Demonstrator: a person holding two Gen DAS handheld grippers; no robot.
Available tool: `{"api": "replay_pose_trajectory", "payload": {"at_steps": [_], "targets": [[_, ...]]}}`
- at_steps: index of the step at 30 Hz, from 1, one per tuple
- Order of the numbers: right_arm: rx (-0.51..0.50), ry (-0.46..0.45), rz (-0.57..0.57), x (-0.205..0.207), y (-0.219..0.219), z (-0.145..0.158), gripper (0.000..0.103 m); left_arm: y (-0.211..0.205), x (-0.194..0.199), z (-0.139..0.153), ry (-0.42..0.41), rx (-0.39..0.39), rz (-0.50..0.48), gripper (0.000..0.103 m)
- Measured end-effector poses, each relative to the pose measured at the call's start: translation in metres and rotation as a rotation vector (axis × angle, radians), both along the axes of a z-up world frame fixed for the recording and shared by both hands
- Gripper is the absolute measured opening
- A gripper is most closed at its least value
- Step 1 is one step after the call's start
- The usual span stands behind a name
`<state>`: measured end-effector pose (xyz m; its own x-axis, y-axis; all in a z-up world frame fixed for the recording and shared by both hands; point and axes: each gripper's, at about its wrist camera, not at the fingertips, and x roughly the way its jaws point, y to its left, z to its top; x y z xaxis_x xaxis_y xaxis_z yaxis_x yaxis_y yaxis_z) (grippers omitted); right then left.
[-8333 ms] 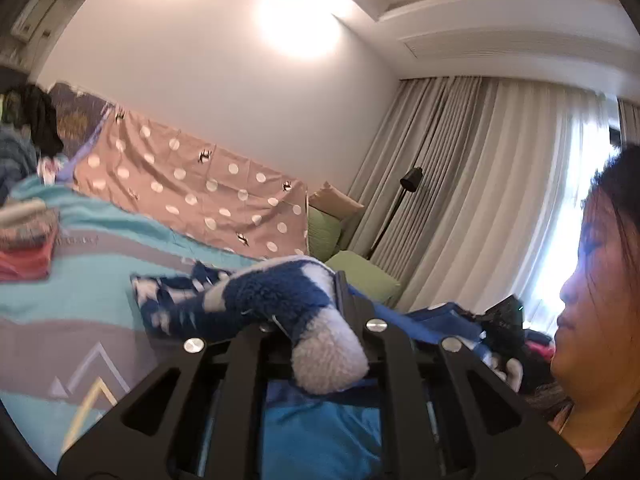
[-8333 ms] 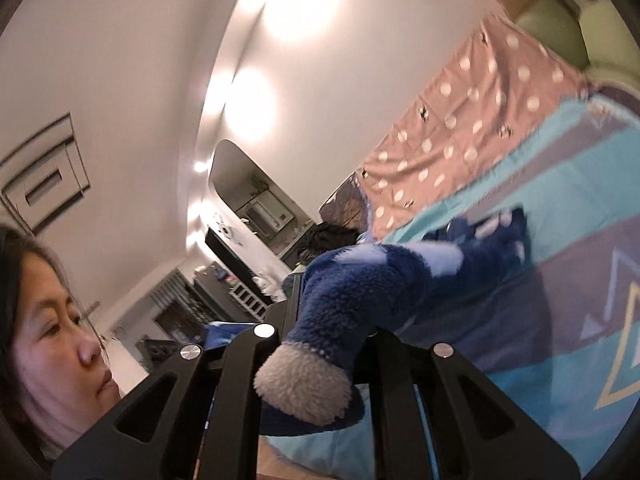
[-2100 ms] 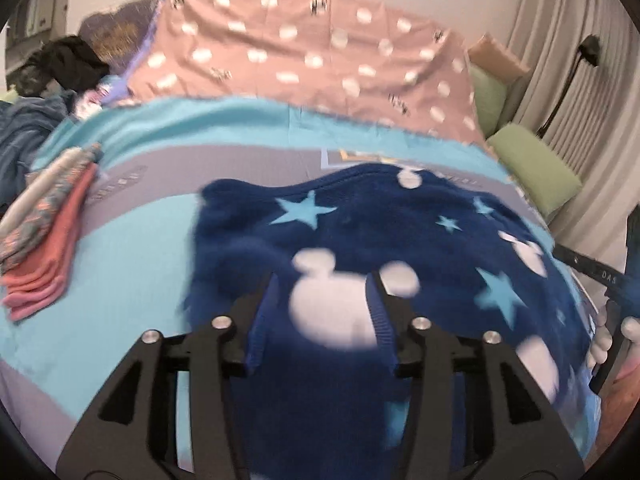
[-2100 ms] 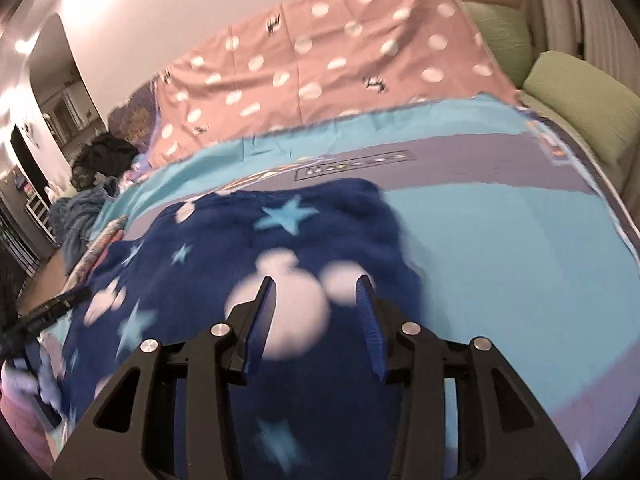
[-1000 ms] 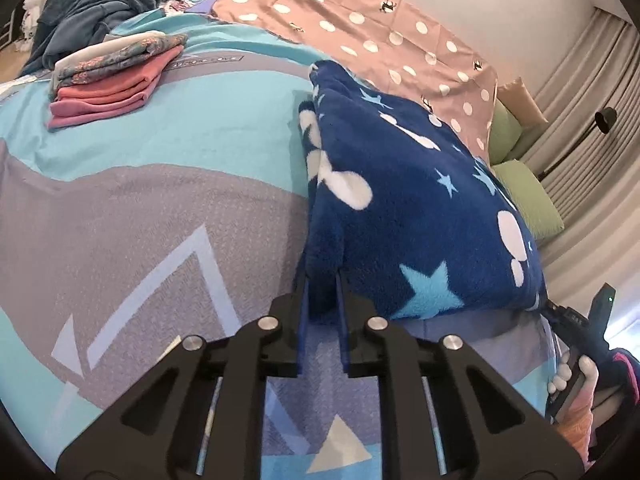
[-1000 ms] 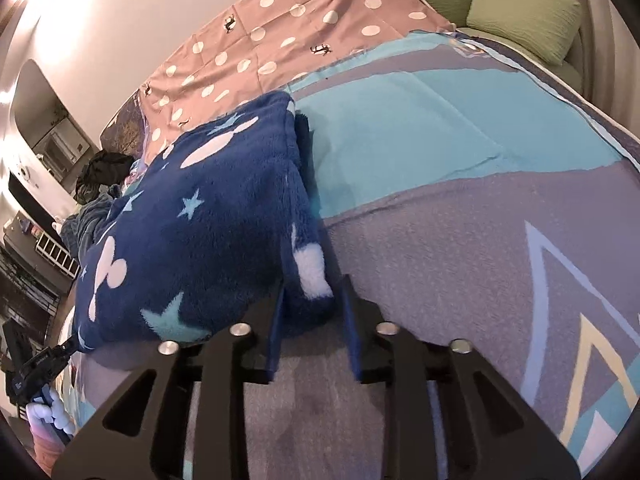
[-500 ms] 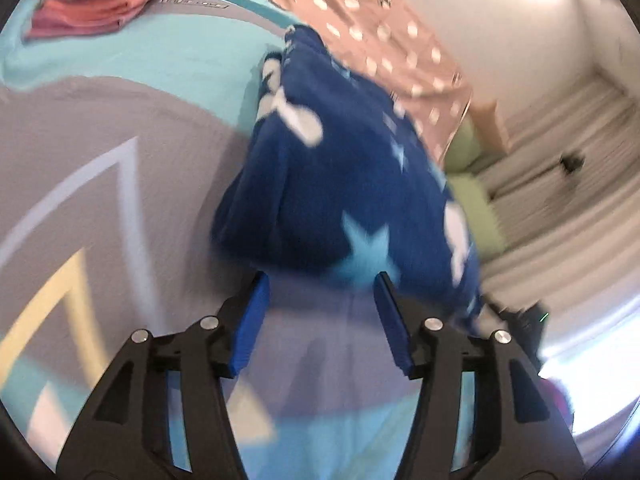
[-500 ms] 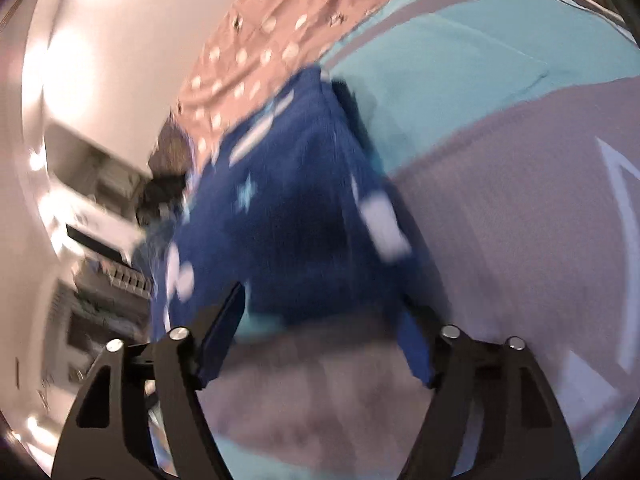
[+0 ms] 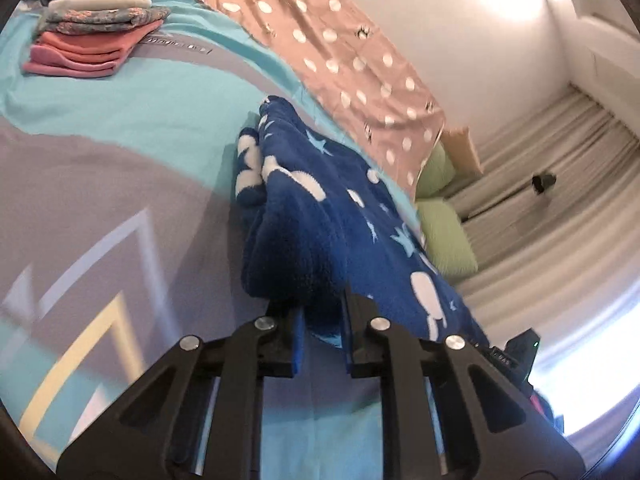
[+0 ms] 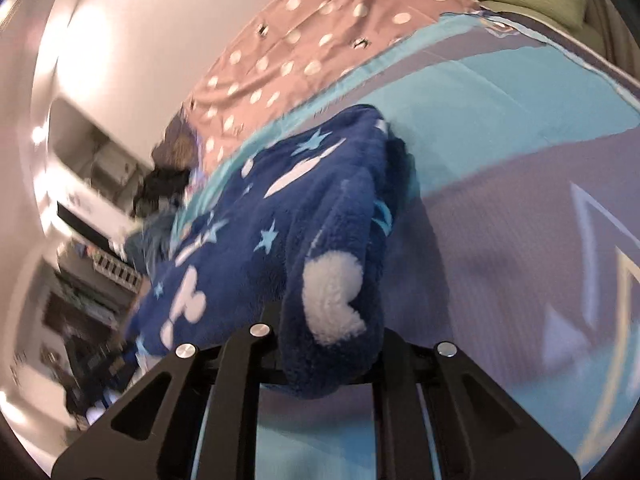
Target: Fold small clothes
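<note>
A navy fleece garment (image 9: 328,216) with white shapes and light blue stars lies folded on the bed. My left gripper (image 9: 322,328) is shut on its near left corner, the fabric bunched between the blue pads. In the right wrist view the same garment (image 10: 304,208) drapes over my right gripper (image 10: 328,344), which is shut on its near right corner; the fleece hides the fingertips. Both corners are lifted a little off the bed.
The bed cover (image 9: 120,152) is teal and grey with triangle outlines. A stack of folded pink and patterned clothes (image 9: 88,40) lies at the far left. A pink dotted sheet (image 9: 344,52) covers the headboard side. Green cushions (image 9: 444,236) lie beyond the garment.
Half a second ago both grippers were open in front of the folded edge. Both have now closed on the garment's near corners and begun to lift them.
</note>
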<state>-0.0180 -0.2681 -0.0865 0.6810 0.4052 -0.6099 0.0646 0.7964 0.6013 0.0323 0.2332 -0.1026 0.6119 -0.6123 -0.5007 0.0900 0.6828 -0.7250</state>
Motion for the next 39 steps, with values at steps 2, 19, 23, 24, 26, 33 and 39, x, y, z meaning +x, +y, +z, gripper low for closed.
{"api": "replay_pose_trajectory", "payload": {"at_steps": [2, 19, 23, 24, 26, 33, 39], "targets": [[-0.038, 0.039, 0.027, -0.021, 0.006, -0.008, 0.019, -0.001, -0.018, -0.001, 0.025, 0.079, -0.013, 0.017], [-0.058, -0.107, 0.064, -0.062, -0.021, -0.029, 0.05, -0.238, 0.021, 0.101, -0.289, 0.615, -0.378, 0.041], [-0.01, -0.106, 0.072, -0.055, -0.03, -0.037, 0.05, -0.335, 0.057, 0.083, -0.217, 0.634, -0.582, 0.04], [-0.004, -0.102, 0.074, -0.055, -0.03, -0.037, 0.05, -0.361, 0.064, 0.075, -0.184, 0.662, -0.628, 0.038], [0.0, -0.093, 0.087, -0.053, -0.034, -0.04, 0.05, -0.399, 0.075, 0.063, -0.134, 0.719, -0.681, 0.035], [0.042, -0.105, 0.132, -0.05, -0.048, -0.049, 0.05, -0.473, 0.118, 0.023, 0.025, 0.92, -0.753, 0.037], [0.065, -0.133, 0.175, -0.042, -0.052, -0.049, 0.05, -0.492, 0.134, 0.002, 0.055, 1.042, -0.773, 0.043]]}}
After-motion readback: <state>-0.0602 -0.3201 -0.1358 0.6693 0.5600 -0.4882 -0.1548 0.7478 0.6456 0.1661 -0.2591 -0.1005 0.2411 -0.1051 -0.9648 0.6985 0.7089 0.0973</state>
